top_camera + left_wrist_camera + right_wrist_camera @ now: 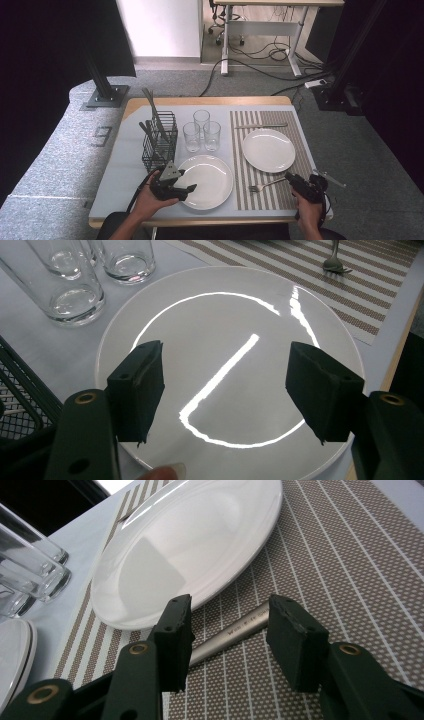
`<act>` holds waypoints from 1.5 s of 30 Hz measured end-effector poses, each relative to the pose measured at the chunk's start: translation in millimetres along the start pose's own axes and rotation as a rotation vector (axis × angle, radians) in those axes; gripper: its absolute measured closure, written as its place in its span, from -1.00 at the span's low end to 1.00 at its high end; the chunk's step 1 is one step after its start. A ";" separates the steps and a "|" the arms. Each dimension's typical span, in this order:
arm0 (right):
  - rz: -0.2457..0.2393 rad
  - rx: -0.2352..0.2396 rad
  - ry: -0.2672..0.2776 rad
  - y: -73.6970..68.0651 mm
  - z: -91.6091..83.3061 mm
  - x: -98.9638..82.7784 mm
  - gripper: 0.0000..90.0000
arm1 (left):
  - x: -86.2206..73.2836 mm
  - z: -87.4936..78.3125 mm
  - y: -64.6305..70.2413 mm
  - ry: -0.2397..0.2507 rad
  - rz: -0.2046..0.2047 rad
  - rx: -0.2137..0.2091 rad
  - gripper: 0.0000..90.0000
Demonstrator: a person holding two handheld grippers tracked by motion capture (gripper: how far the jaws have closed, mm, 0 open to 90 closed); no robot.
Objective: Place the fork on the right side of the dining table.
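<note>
- The table (125, 165) carries a pale cloth, and everything named below sits on it.
- A striped placemat (300, 145) covers the right part of the table; its brown and white weave is seen close up in the right gripper view (350, 580).
- A white plate (206, 181) lies near the front edge, off the placemat, directly ahead of the left gripper; in the left gripper view (225, 320) it is bare, with a bright reflection across it.
- A second white plate (268, 149) rests on the placemat, and its rim rises just beyond the right gripper's jaws (190, 540).
- A black wire basket (160, 142) stands left of the plates, with dark utensils upright in it.
- Three clear glasses (201, 132) are grouped behind the front plate, close together.
- The left gripper (187, 191) is held at the front plate's left edge, its jaws spread wide over the plate (225, 390) and gripping nothing.
- The right gripper (289, 176) sits at the front right of the placemat; its jaws stand apart (227, 635), one on each side of the fork's handle, not pressing it.
- The fork (265, 185) lies flat on the placemat, in front of the second plate, tines pointing left and handle end between the right gripper's jaws (235, 630).
- A knife (261, 125) lies on the placemat behind the second plate.
</note>
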State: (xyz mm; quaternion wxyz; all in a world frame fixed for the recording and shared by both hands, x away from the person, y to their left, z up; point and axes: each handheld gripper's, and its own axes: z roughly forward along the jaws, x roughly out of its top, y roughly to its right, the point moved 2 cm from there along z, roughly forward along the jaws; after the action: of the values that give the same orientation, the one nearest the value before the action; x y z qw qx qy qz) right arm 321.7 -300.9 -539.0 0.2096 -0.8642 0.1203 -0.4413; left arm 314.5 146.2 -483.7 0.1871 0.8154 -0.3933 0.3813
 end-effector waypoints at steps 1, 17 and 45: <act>0.000 0.000 0.000 0.0 0.0 0.0 0.16 | 0.0 0.0 0.0 0.000 0.000 0.000 -0.29; -0.059 0.037 -0.017 -2.2 17.0 12.9 0.03 | -0.9 -1.0 0.1 0.002 -0.003 0.007 -0.29; -0.135 0.047 -0.113 -16.0 27.5 8.9 -0.24 | -6.5 -8.2 1.5 0.002 -0.016 0.038 -0.29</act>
State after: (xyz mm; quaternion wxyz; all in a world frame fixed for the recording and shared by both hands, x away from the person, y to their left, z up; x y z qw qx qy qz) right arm 349.6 -283.2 -539.6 0.2062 -0.8887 0.0394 -0.4076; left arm 306.8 153.4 -483.4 0.1752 0.8215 -0.3791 0.3882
